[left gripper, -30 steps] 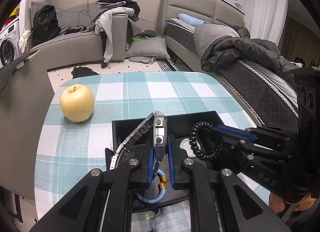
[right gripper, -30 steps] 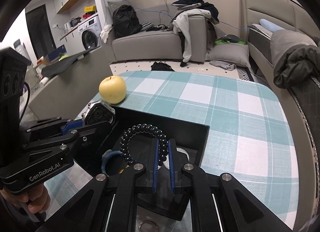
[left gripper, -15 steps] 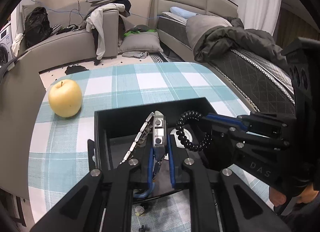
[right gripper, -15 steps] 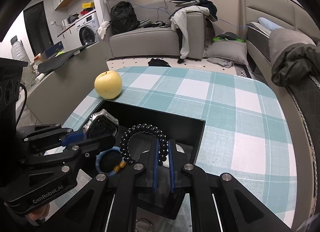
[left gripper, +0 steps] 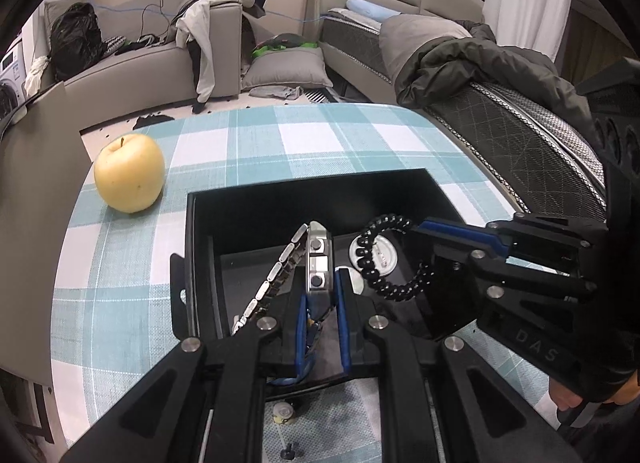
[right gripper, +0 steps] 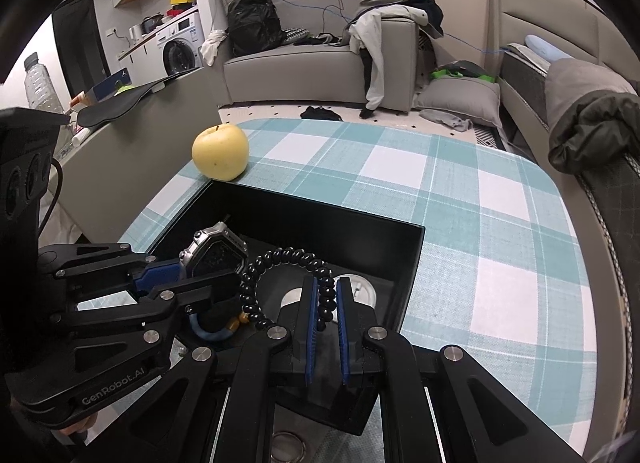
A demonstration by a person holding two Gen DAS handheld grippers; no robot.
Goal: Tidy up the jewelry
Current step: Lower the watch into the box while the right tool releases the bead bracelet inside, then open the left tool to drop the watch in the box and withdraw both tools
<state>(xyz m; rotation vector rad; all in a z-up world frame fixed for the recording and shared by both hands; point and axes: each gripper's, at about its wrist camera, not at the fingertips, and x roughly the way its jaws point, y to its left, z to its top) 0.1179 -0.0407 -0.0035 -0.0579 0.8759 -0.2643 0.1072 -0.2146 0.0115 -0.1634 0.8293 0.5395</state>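
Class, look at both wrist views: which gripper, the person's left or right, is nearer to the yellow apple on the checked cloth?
Left. The left gripper holds the watch on the box's apple side; the right gripper grips the bead bracelet farther away.

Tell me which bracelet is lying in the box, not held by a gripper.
The blue bracelet with gold beads, resting on the box floor; the black beaded bracelet is clamped in the right gripper.

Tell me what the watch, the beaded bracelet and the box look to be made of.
Watch: likely brushed steel; grey metallic case and linked band catch light. Beaded bracelet: glossy black beads, maybe stone, glass or plastic; bright highlights, material unclear. Box: matte black, probably plastic or coated board; flat thin walls, little shine.
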